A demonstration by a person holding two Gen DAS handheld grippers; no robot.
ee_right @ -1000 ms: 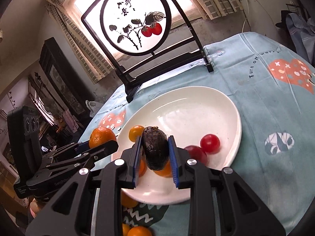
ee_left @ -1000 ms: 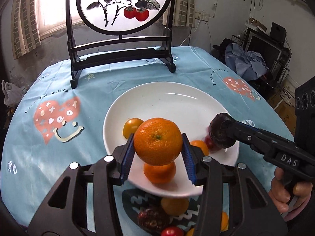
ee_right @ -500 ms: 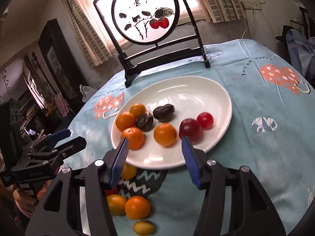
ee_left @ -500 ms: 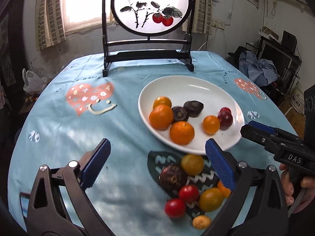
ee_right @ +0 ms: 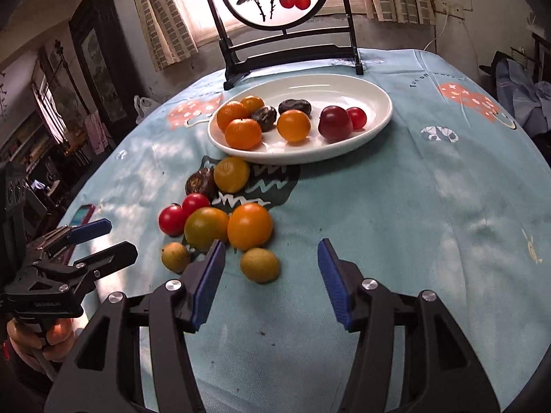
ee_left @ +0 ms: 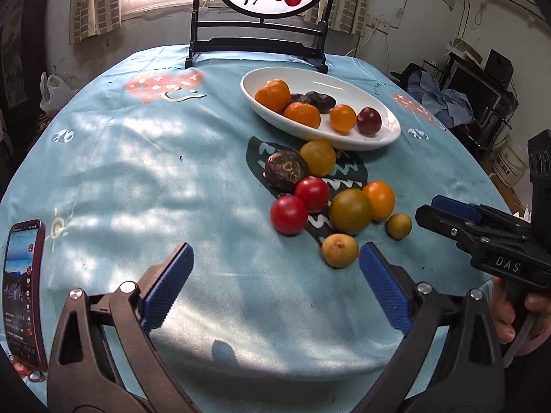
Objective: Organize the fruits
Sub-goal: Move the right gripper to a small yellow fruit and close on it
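We see a blue tablecloth (ee_right: 396, 206) in a cluttered room. Loose fruits (ee_right: 249, 225) lie before the white plate (ee_right: 380, 118). Left gripper (ee_left: 275, 284) and right gripper (ee_right: 270, 275) gape empty, nearer than the plate.

fruits (ee_right: 292, 125) on white plate (ee_right: 378, 117), loose fruits (ee_right: 249, 226) beside
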